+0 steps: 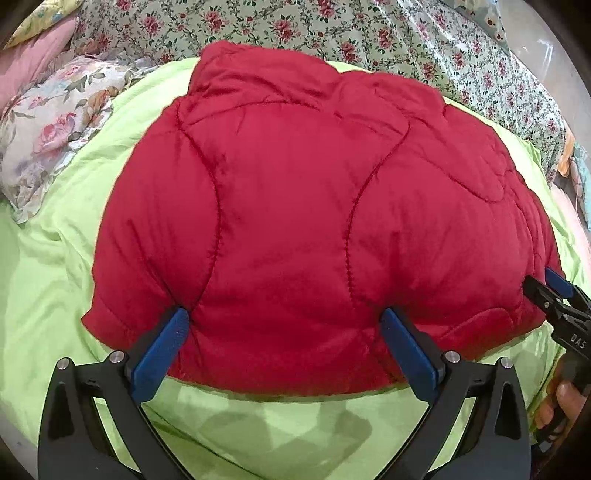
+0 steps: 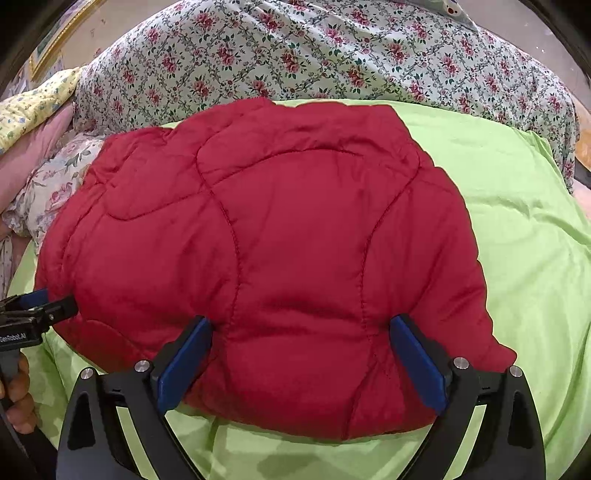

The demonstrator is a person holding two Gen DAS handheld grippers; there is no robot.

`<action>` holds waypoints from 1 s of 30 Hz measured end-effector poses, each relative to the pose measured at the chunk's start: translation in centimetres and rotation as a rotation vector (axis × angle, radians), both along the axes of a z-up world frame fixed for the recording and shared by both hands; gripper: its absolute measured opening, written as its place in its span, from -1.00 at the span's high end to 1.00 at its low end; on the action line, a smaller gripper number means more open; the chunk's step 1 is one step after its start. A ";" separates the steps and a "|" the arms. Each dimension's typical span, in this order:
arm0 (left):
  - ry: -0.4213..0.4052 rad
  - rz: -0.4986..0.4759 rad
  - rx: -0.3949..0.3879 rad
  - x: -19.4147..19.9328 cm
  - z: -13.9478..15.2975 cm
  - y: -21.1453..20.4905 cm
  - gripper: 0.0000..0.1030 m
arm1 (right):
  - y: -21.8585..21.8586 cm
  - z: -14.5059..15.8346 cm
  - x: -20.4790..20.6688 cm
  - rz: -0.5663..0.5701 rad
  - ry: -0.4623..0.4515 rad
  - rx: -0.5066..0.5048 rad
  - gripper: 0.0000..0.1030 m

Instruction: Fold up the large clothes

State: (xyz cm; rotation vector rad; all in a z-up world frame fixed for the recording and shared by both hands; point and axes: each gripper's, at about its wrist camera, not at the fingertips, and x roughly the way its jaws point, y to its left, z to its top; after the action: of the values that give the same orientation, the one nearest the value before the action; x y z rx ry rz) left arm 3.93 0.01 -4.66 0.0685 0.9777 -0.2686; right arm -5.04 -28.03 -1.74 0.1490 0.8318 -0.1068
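Observation:
A red quilted puffer jacket [image 1: 295,184] lies folded into a thick bundle on a lime-green sheet [image 1: 66,266]. My left gripper [image 1: 284,314] is open wide, and its blue fingertips press into the jacket's near edge, left of centre. The right gripper [image 1: 546,288] shows at the jacket's right edge in the left wrist view. In the right wrist view the same jacket [image 2: 277,221] fills the middle. My right gripper [image 2: 300,322] is open wide too, its fingertips dug into the near edge. The left gripper [image 2: 48,302] touches the jacket's left side there.
A rose-patterned cover [image 1: 295,22] [image 2: 314,55] is bunched behind the jacket. A floral pillow [image 1: 48,125] and a pink pillow [image 1: 22,70] lie at the far left. Bare green sheet [image 2: 524,258] spreads to the right. A hand [image 2: 18,391] holds the left gripper's handle.

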 end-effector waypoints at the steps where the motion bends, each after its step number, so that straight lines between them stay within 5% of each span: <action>1: -0.006 0.002 -0.002 -0.3 0.2 0.1 -1.00 | 0.0 0.4 -0.3 -0.002 -0.007 0.013 -0.89; 9: 0.021 0.009 -0.081 -3.9 0.4 1.2 -1.00 | 1.0 2.9 -4.3 0.048 -0.079 0.058 -0.91; 22: -0.035 -0.001 0.045 -9.2 -0.3 1.0 -1.00 | 2.9 0.6 -9.0 0.105 -0.014 0.056 -0.91; 30: -0.041 -0.007 0.058 -10.5 0.7 1.2 -1.00 | 3.2 1.0 -9.9 0.113 0.019 0.052 -0.91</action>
State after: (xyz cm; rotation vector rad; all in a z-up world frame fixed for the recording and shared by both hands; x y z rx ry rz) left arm -6.56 1.24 -3.95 0.1300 0.9447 -0.2445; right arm -14.93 -24.80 -0.76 0.1501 0.8602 0.0202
